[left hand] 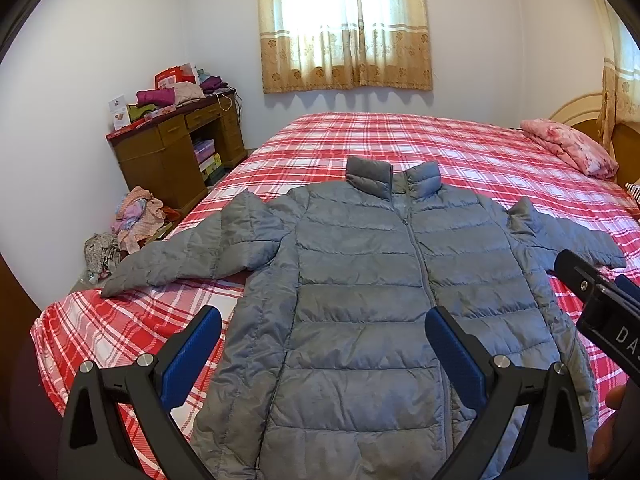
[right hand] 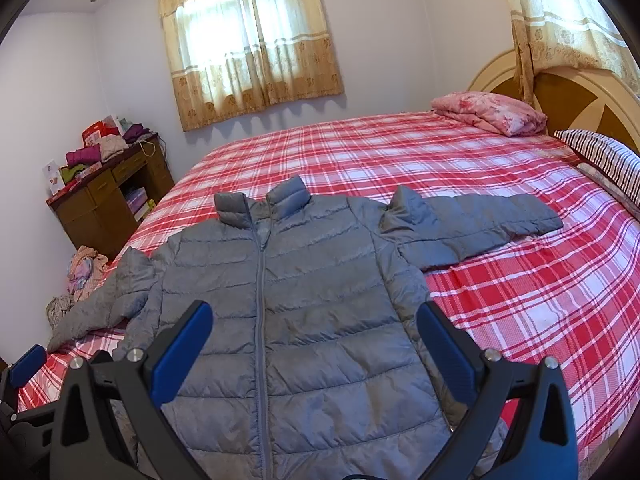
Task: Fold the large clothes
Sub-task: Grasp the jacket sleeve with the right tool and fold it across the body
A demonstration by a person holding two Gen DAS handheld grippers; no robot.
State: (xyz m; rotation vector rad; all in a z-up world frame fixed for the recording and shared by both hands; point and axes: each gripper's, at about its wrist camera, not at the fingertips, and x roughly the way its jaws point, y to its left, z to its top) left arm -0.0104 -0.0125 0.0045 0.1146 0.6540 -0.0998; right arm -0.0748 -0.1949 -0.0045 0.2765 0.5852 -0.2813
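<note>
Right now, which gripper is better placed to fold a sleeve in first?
Probably the right gripper: open, it has the right sleeve fully in view, while the left sleeve trails toward the bed edge.

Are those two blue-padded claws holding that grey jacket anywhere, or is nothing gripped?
Nothing is held. The left hand-held gripper and right hand-held gripper are both open above the grey jacket, which lies flat on the bed.

jacket (left hand: 360, 300) hem cut off by the lower edge (both views), desk (left hand: 176, 152) clutter indistinct
</note>
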